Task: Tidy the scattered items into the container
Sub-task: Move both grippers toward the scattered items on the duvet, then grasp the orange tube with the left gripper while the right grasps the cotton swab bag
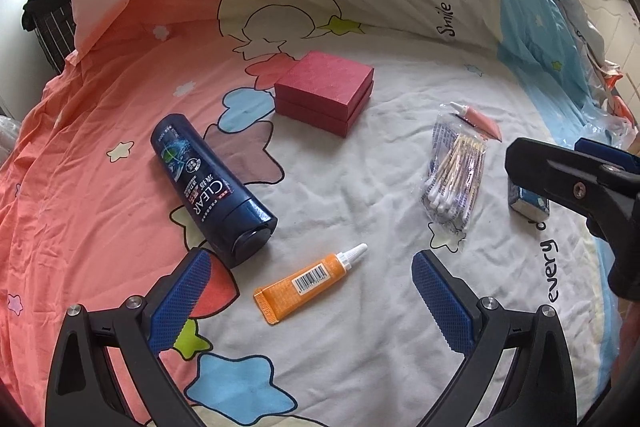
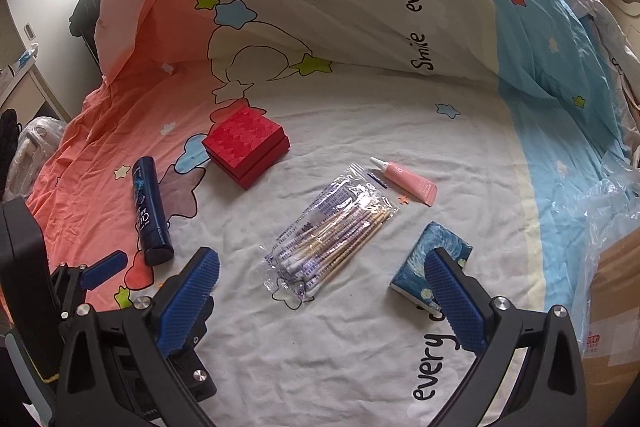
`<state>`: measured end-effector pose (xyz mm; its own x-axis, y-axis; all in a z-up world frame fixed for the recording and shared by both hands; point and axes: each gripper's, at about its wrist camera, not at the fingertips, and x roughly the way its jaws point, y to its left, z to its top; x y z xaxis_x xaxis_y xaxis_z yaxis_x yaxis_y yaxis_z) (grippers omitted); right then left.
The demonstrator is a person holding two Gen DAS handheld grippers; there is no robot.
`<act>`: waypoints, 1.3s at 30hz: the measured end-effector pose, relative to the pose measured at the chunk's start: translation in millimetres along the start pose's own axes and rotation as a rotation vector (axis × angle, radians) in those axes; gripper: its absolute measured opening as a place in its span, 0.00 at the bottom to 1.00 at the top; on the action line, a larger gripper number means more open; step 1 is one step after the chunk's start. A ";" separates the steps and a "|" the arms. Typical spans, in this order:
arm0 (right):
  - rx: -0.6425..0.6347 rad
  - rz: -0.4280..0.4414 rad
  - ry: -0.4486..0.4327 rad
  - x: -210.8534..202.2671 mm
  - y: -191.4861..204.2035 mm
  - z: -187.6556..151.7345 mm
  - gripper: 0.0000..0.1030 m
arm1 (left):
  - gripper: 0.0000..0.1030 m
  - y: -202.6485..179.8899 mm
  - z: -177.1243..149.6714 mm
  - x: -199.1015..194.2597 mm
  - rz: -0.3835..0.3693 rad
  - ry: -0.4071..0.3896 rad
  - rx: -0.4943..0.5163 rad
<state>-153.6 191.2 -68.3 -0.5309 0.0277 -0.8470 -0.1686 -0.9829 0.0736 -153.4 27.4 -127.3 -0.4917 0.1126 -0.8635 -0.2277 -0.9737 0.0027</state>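
Note:
On the bed lie an orange tube [image 1: 308,283], a dark blue CLEAR bottle [image 1: 212,187] [image 2: 151,211], a red box [image 1: 325,93] [image 2: 246,147], a bag of cotton swabs [image 1: 454,175] [image 2: 328,239], a pink tube [image 1: 480,119] [image 2: 404,181] and a blue tissue pack [image 1: 528,203] [image 2: 434,259]. My left gripper [image 1: 312,299] is open, with the orange tube between its fingers. My right gripper [image 2: 320,291] is open just above the swab bag and the tissue pack, empty.
A folded quilt [image 2: 360,7] rises at the back of the bed. A cardboard box [image 2: 612,307] with clear plastic wrap [image 2: 616,203] sits at the right edge. A dark chair and bedside furniture [image 2: 20,83] stand at the left.

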 end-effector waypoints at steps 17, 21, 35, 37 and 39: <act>0.023 -0.006 0.117 55.8 5.4 14.5 1.00 | 0.83 7.5 -6.3 29.6 0.014 0.075 0.040; 0.029 -0.043 0.164 71.8 3.8 13.1 1.00 | 0.74 6.4 -7.4 33.5 -0.002 0.089 0.045; 0.045 -0.027 0.219 99.4 -0.2 5.8 0.84 | 0.42 -2.7 -4.2 27.6 -0.072 0.074 0.117; 0.035 -0.026 0.211 99.6 0.5 4.6 0.84 | 0.34 -2.6 -3.4 26.8 -0.084 0.074 0.121; 0.031 -0.034 0.203 99.2 -0.3 4.4 0.79 | 0.30 -2.5 -2.4 26.8 -0.090 0.076 0.125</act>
<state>-209.8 195.1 -150.0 -0.3468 0.0199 -0.9377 -0.2109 -0.9758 0.0573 -164.0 32.3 -151.7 -0.4011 0.1782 -0.8985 -0.3727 -0.9278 -0.0176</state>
